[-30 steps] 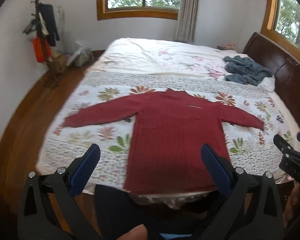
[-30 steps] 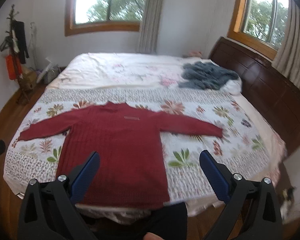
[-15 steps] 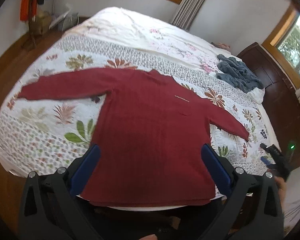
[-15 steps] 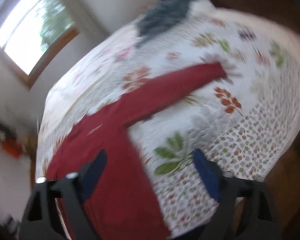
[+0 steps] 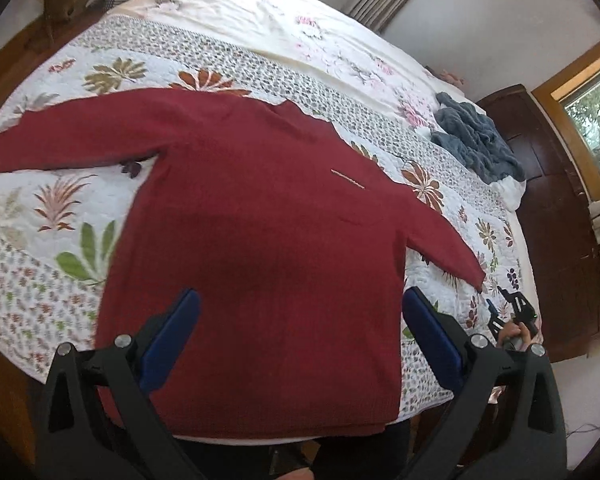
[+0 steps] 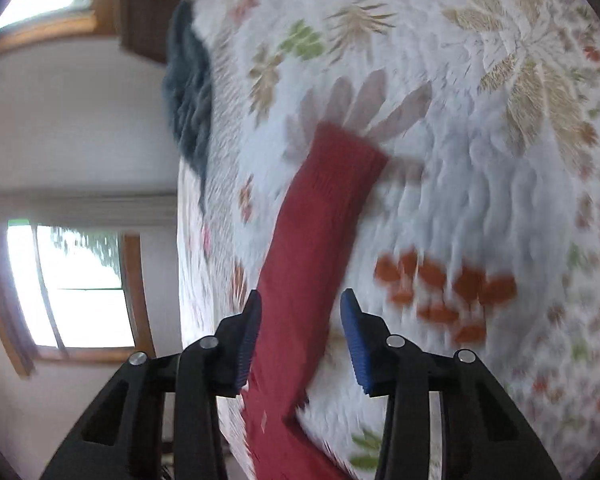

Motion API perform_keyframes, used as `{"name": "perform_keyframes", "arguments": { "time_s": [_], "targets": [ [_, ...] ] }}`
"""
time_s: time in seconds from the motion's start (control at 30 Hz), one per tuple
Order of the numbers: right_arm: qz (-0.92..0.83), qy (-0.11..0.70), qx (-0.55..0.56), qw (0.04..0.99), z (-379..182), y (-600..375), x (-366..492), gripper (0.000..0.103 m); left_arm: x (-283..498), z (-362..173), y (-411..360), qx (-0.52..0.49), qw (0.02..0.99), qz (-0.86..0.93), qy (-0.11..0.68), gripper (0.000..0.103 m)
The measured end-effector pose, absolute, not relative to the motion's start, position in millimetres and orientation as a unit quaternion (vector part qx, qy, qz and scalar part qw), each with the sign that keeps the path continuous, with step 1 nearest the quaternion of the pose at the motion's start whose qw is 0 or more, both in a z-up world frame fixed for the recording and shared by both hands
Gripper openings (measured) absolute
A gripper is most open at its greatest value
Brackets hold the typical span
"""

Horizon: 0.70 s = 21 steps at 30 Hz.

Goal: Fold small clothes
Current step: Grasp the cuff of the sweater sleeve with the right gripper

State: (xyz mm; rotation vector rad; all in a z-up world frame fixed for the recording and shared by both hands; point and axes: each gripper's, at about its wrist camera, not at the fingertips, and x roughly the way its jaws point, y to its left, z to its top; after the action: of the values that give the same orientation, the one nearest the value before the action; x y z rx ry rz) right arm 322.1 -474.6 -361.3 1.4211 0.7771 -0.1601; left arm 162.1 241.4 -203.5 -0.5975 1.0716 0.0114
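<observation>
A bed [image 5: 40, 280] carries a red sweater [image 5: 260, 240] spread flat, both sleeves out. The left gripper [image 5: 300, 336] hovers over its hem, jaws wide, empty. The right gripper [image 6: 300, 320], half open, straddles 1 sleeve [image 6: 324, 208] without clamping it.

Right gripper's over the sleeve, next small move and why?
Probably lower the right gripper and close on the sleeve. Its jaws are open, straddling the sleeve near the cuff, and the red sweater lies flat and unfolded on the bed.
</observation>
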Motion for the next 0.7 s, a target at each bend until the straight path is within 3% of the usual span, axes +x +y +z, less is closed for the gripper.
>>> {"name": "perform_keyframes", "arguments": {
  "time_s": [0.3, 0.53, 0.6, 0.67, 0.7],
  "targets": [
    [-0.115, 0.346, 0.648, 0.668, -407.9, -505.2, 362.7, 0.042, 193.9, -229.0, 218.8, -0.271, 0.807, -0.007, 0.525, 0.100],
    [-0.133, 0.350, 0.637, 0.674, -419.9, -514.6, 385.2, 0.042, 198.3, -248.1, 219.5, -0.328, 0.778, -0.038, 0.535, 0.100],
    [-0.137, 0.351, 0.628, 0.681, -418.3, -515.0, 390.9, 0.038, 197.5, -250.9, 222.0, -0.341, 0.773, -0.041, 0.534, 0.100],
    [-0.138, 0.357, 0.613, 0.691, -413.6, -511.9, 395.1, 0.020, 195.9, -252.7, 224.7, -0.346, 0.770, -0.040, 0.535, 0.100],
    [-0.135, 0.357, 0.607, 0.696, -409.9, -509.7, 397.7, 0.018, 195.2, -253.0, 226.3, -0.348, 0.769, -0.040, 0.536, 0.100]
  ]
}}
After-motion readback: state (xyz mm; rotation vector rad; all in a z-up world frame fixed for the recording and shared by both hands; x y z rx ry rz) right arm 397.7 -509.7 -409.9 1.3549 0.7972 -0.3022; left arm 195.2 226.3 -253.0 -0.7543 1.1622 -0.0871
